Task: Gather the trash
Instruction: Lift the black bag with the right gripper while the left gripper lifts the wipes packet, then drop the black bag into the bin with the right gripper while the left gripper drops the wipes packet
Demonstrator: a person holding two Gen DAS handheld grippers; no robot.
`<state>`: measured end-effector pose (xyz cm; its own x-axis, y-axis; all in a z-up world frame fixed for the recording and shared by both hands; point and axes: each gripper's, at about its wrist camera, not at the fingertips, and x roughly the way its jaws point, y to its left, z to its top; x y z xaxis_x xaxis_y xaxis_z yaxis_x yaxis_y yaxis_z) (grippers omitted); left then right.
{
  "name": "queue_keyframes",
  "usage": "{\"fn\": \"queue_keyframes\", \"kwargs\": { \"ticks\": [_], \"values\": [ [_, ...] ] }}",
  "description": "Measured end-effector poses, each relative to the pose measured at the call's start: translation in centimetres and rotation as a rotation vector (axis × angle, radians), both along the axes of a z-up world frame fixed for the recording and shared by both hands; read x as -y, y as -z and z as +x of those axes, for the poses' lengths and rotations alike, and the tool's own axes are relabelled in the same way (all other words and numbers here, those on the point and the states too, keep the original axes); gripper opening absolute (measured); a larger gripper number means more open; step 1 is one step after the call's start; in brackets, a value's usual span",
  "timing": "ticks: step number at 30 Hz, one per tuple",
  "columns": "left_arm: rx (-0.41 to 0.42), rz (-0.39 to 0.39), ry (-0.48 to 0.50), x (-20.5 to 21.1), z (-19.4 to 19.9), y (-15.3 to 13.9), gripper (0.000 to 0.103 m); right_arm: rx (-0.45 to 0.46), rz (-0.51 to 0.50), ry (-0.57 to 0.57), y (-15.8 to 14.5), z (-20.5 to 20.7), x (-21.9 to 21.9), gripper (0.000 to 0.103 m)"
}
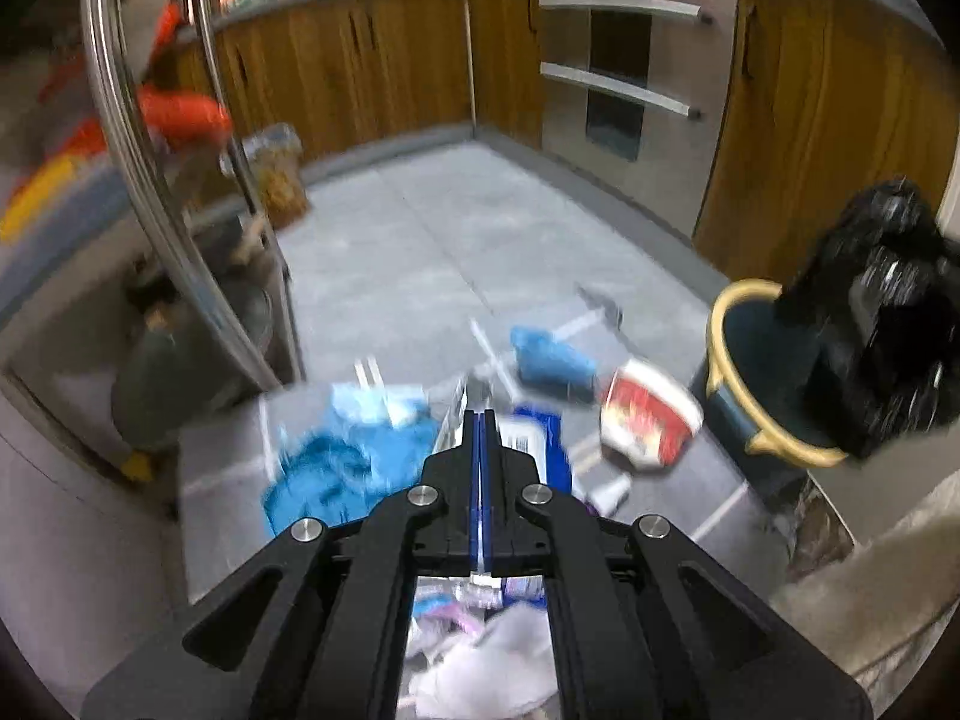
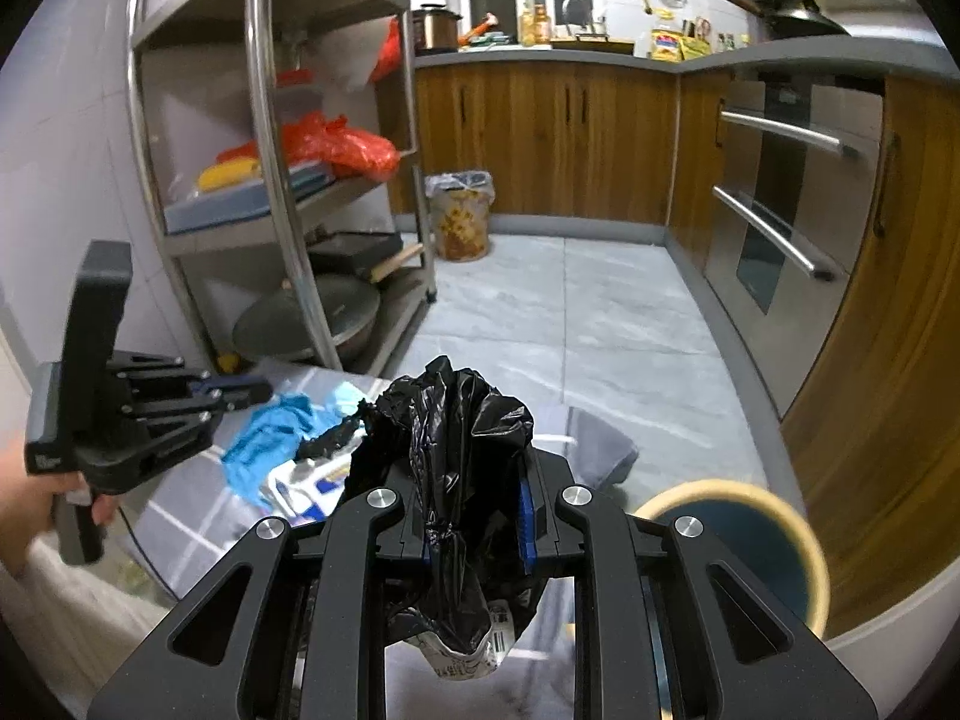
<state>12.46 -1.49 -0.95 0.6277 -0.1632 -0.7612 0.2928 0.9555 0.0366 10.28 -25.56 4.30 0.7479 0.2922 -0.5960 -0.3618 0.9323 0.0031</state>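
In the right wrist view my right gripper is shut on the gathered neck of a black trash bag, which hangs below the jaws. The same bag shows at the right of the left wrist view, over a dark blue bin with a yellow rim. My left gripper is shut, with nothing visible between its pads, above trash on a steel tabletop: blue gloves, a crushed red-and-white cup, a blue-and-white packet and white tissue. A hand holds the left gripper.
A steel shelf rack with pans and red bags stands at the left. Wooden cabinets and an oven line the grey tiled floor. A lined patterned bin stands by the rack.
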Motion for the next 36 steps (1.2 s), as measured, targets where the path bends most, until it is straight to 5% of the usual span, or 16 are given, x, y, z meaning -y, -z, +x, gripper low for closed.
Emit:
{"fn": "queue_keyframes", "kwargs": {
  "ticks": [8, 19, 22, 28, 36],
  "values": [
    [-0.137, -0.015, -0.083, -3.6, 0.9, 6.0, 0.036, -0.074, 0.058, 0.056, 2.6, 2.3, 1.7, 0.021],
    [-0.257, -0.073, -0.126, -4.1, 2.1, 9.3, 0.035, -0.071, 0.092, 0.091, 2.4, 2.6, 3.5, 0.021],
    [-0.276, -0.105, -0.142, -4.5, 2.2, 9.5, 0.012, -0.071, 0.093, 0.083, 2.4, 2.6, 3.4, 0.021],
    [-0.186, -0.069, -0.115, -3.4, 1.7, 7.1, 0.002, -0.063, 0.087, 0.074, 2.3, 2.6, 3.0, 0.021],
    [0.042, 0.075, -0.038, 0.3, 0.2, 1.2, 0.001, -0.048, 0.08, 0.107, 2.3, 2.6, 3.5, 0.021]
  ]
}}
